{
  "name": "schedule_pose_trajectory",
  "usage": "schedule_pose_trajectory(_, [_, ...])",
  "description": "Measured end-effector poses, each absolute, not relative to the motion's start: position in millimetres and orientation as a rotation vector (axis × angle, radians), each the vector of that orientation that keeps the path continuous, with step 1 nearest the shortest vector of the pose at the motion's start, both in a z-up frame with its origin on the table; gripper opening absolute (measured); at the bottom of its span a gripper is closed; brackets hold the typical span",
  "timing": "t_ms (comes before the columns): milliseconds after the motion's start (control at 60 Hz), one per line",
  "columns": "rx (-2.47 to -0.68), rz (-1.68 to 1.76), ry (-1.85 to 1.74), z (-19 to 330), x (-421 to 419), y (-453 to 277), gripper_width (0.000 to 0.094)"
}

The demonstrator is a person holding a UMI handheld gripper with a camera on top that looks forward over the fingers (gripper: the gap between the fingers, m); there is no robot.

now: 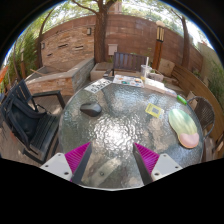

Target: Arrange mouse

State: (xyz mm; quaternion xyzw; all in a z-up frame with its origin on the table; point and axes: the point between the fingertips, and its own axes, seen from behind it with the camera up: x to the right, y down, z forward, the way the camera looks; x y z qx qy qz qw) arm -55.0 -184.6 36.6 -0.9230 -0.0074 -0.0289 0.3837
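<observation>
A dark computer mouse (91, 109) lies on the round glass table (120, 135), on its left part, beyond my left finger. My gripper (112, 158) hangs above the table's near edge with its magenta pads (78, 156) wide apart and nothing between them. The mouse is well ahead of the fingers and to the left.
On the table also lie a pale oval mouse pad (184, 125) at the right, a small yellow-green card (154, 111), papers (97, 86) and a cup (146, 72) at the far side. A black chair (28, 118) stands at the left; a brick wall behind.
</observation>
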Motion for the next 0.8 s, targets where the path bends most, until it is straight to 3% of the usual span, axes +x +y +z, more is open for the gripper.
schedule_pose_trajectory(350, [-2.350, -0.085, -0.094, -16.6, -108.2, -25.1, 0.0856])
schedule_pose_trajectory(600, [-2.327, -0.091, -0.118, -14.5, -108.6, 35.5, 0.0848])
schedule_pose_trajectory(683, [-2.334, -0.054, -0.118, -17.6, -112.4, 48.3, 0.0776])
schedule_pose_trajectory(800, [-2.344, 0.039, -0.109, -20.2, -124.9, 51.3, 0.0512])
